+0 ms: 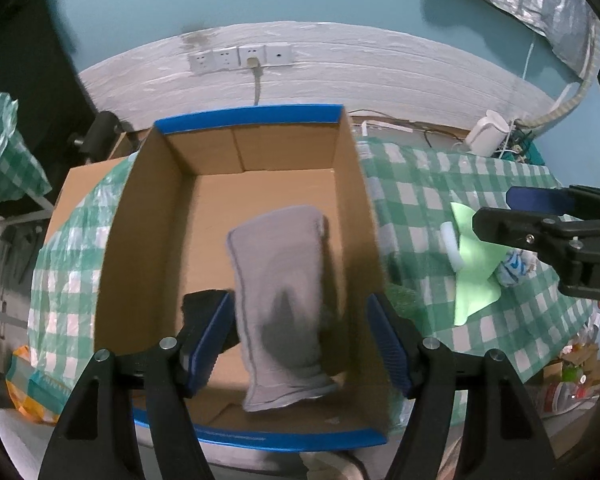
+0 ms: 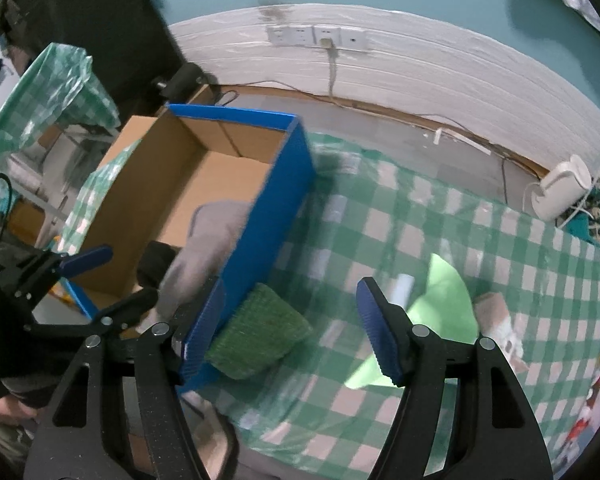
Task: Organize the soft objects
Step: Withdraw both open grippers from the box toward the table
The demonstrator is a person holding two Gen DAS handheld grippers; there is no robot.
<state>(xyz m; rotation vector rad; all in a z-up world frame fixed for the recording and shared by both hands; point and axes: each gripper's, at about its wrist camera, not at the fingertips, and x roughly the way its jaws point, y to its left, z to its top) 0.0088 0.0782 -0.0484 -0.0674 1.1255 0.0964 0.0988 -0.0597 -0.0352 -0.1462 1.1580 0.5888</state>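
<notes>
A cardboard box (image 1: 148, 208) with blue outer walls (image 2: 276, 208) stands on the checked tablecloth (image 2: 420, 224). Inside it lies a folded grey cloth (image 1: 276, 280), with a black soft item (image 1: 200, 304) at its left. My left gripper (image 1: 300, 300) hangs open above the box, its pads clear of the cloth. My right gripper (image 2: 292, 284) is open over the table just right of the box, holding nothing. A green knitted piece (image 2: 256, 332) leans on the box's outer wall. A light green cloth (image 2: 444, 296), a white roll (image 2: 402, 288) and a beige item (image 2: 500, 320) lie further right.
A blue-and-white bundle (image 1: 512, 268) sits by the light green cloth. A white device (image 2: 560, 192) with cables stands at the back right near the wall. Wall sockets (image 1: 240, 58) sit behind the box. Another checked cover (image 2: 52, 92) is at the left.
</notes>
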